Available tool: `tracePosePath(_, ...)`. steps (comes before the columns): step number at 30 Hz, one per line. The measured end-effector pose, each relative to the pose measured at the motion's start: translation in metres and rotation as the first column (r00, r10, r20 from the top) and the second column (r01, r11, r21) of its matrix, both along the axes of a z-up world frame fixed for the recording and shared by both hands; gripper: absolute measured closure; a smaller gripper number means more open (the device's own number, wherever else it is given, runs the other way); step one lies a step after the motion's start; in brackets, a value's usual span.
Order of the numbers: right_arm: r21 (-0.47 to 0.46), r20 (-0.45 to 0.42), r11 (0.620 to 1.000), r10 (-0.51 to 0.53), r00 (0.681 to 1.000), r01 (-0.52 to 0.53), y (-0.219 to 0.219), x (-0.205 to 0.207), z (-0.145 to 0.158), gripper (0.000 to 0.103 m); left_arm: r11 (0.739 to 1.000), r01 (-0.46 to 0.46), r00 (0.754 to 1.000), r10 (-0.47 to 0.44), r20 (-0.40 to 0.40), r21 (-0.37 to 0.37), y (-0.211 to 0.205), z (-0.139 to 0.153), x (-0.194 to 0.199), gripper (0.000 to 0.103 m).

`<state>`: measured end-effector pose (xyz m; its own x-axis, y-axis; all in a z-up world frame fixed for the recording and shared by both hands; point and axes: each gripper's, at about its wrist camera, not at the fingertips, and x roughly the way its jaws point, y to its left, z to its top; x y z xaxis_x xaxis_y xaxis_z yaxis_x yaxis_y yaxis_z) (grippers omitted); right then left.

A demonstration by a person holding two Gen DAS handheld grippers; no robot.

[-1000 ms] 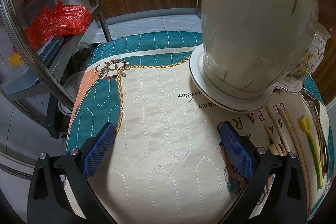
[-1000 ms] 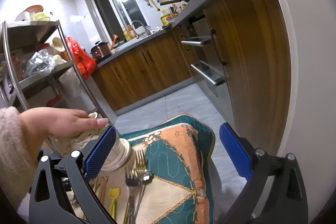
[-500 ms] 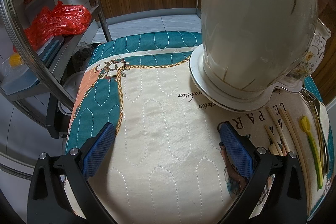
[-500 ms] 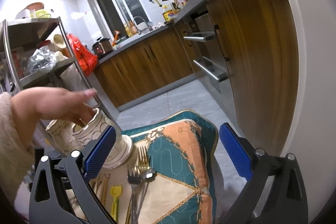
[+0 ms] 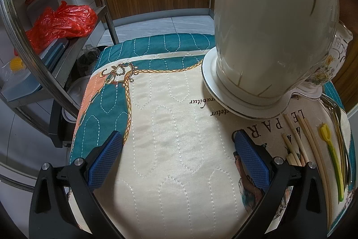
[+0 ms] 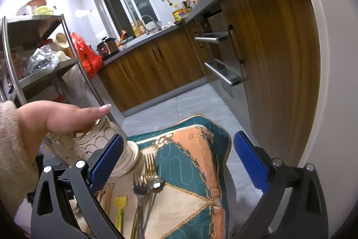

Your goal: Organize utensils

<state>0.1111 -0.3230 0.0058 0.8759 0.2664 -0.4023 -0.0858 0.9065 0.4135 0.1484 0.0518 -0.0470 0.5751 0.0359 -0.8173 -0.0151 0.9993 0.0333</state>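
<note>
Since the earlier frames the hand [image 6: 64, 117] has shifted flat onto the rim of the patterned holder [image 6: 89, 145]; left view unchanged. Left gripper [image 5: 176, 158] hangs over bare quilted cloth [image 5: 170, 127], jaws wide, holding nothing. White gold-lined holder [image 5: 275, 24] stands upright on its saucer [image 5: 212, 86], ahead and right of the jaws, well clear of them. Chopsticks [image 5: 299, 138] and yellow-green fork [image 5: 331, 153] lie right of the right pad, outside the jaws. Right gripper [image 6: 176, 158] is raised, jaws wide, empty. Metal forks [image 6: 143, 185] and spoon [image 6: 156, 183] lie on the cloth below, between the pads in view.
</note>
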Motion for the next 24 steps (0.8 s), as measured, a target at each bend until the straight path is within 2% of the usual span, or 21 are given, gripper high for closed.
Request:
tracePosePath(6, 0.035, -0.022, 0.999, 0.003, 1.000, -0.002, -0.0058, 0.0035, -0.0027, 0.005, 1.000, 0.000, 1.000, 0.000, 0.000, 0.000, 0.0004, 0.0002, -0.0002, 0.004)
tracePosePath(24, 0.013, -0.024, 1.000, 0.015, 1.000, -0.015, -0.0003, 0.0049, -0.0027, 0.005, 1.000, 0.000, 1.000, 0.000, -0.001, 0.000, 0.0005, 0.0004, -0.0002, 0.004)
